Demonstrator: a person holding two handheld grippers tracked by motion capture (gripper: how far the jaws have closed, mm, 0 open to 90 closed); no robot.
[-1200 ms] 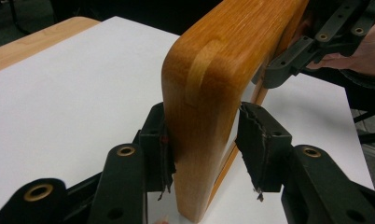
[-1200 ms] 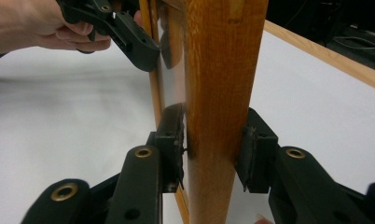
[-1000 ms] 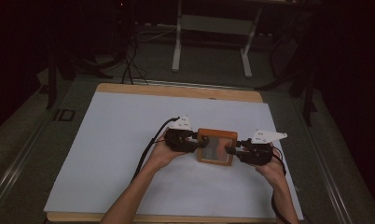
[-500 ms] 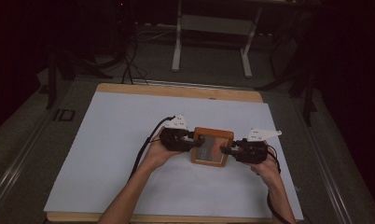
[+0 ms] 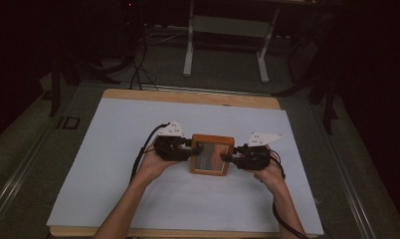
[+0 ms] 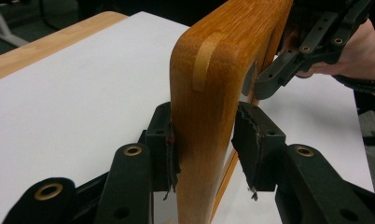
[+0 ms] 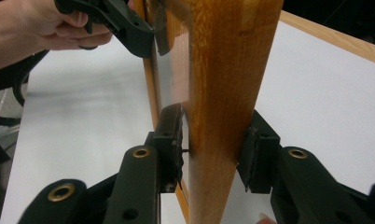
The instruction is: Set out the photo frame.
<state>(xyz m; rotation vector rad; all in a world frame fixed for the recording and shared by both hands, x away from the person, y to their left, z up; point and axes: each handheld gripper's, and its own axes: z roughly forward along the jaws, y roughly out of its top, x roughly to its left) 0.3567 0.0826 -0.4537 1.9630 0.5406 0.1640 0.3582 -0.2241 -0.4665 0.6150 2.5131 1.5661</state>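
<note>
A wooden frame (image 5: 212,155) with a glassy pane lies low over the white sheet (image 5: 108,164), held between both grippers. My left gripper (image 5: 190,145) is shut on its left edge, and my right gripper (image 5: 227,158) is shut on its right edge. In the left gripper view the pads (image 6: 163,140) press both faces of the frame's rounded wooden edge (image 6: 213,93), with the right gripper (image 6: 288,70) clamped farther along. From the right gripper view, the jaws squeeze the wood (image 7: 223,70), and the left gripper (image 7: 129,32) and a hand show beyond.
The sheet covers a wooden tabletop (image 5: 188,96) with free room left, right and in front of the frame. Beyond the far edge stand a metal stand's legs (image 5: 225,45) and floor cables (image 5: 138,64) in the dark.
Both grippers have carried the frame a little to the left across the sheet. Their hold on its two edges is unchanged.
</note>
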